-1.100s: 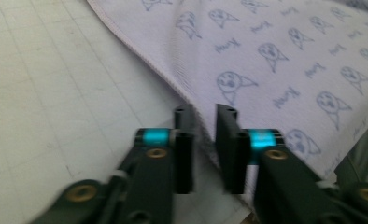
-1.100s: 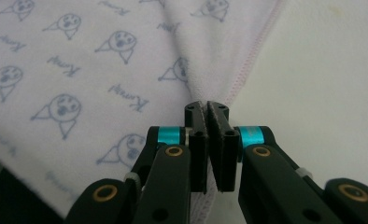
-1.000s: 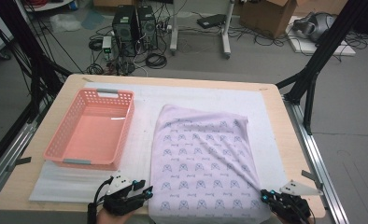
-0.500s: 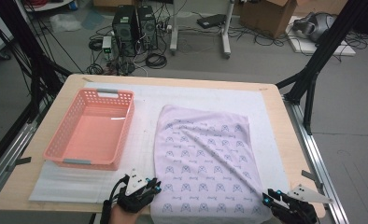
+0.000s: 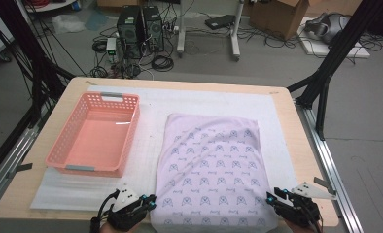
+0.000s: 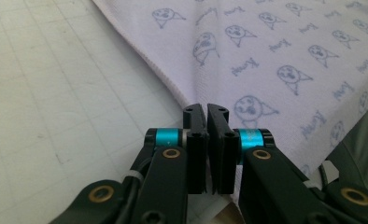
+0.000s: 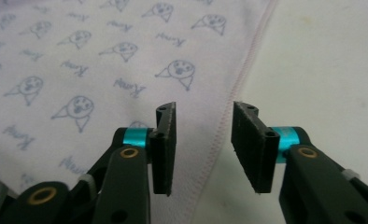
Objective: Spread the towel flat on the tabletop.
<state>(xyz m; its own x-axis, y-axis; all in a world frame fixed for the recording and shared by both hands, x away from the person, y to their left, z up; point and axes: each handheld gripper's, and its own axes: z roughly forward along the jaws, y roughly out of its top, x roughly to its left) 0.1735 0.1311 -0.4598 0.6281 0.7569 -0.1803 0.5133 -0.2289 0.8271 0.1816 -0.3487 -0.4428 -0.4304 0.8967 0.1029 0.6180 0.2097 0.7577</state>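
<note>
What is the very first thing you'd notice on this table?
A pale lilac cloth printed with little cartoon faces lies spread flat in the middle of the table. To its left sits a pink plastic basket with holed walls. At the near edge, the left gripper and right gripper meet the cloth's two corners.

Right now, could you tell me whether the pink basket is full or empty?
Empty. In the high view the pink basket shows its bare floor, and the patterned cloth lies spread on the mat beside it.
</note>
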